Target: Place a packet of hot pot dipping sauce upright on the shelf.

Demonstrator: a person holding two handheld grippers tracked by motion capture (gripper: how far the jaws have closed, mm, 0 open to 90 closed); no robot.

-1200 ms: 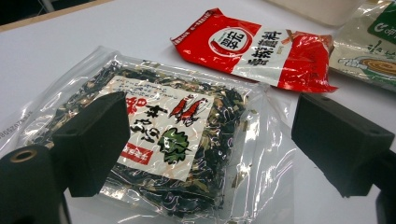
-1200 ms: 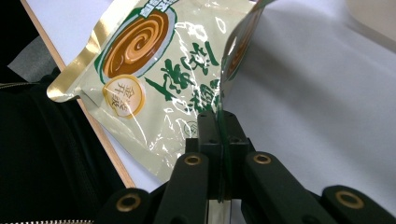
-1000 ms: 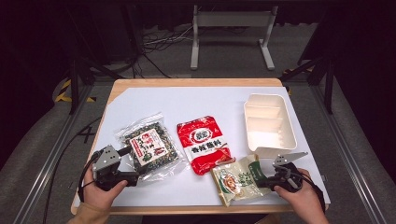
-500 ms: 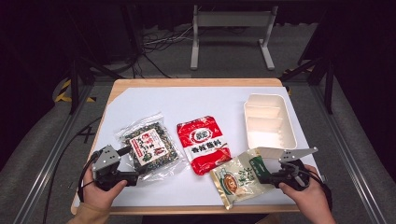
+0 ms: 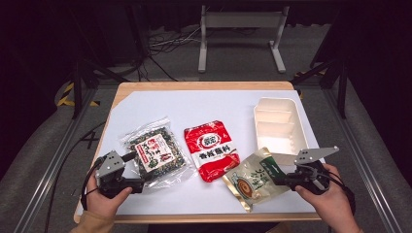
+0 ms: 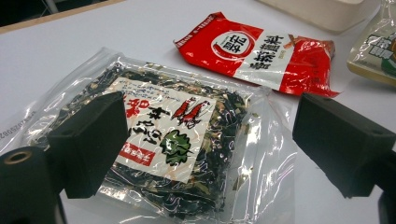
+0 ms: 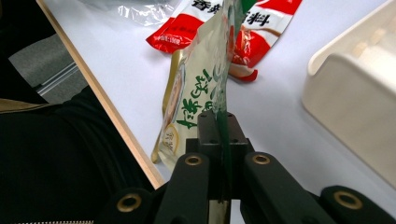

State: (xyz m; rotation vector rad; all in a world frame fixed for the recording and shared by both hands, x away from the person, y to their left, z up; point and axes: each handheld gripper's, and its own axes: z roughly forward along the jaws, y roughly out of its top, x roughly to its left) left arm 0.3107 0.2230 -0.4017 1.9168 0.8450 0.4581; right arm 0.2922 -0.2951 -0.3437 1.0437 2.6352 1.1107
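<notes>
A green and cream snack packet (image 5: 255,178) hangs tilted above the table's front right, its far corner still low. My right gripper (image 5: 279,178) is shut on the packet's right edge. In the right gripper view the packet (image 7: 201,93) stands edge-on, pinched between the jaws of the right gripper (image 7: 219,126). A clear bag of dark seaweed (image 5: 155,153) lies flat at the front left. My left gripper (image 5: 133,171) rests open at its near edge. In the left gripper view the seaweed bag (image 6: 163,140) lies between the spread jaws of the left gripper (image 6: 215,140), untouched.
A red packet (image 5: 212,149) lies flat in the middle of the white sheet (image 5: 194,107). A white divided tray (image 5: 276,101) stands at the back right, just beyond the lifted packet. The wooden front edge of the table runs close to both hands.
My right gripper has risen with the green packet, lifting it from flat on the table to a tilted hang. The left gripper has stayed still.
</notes>
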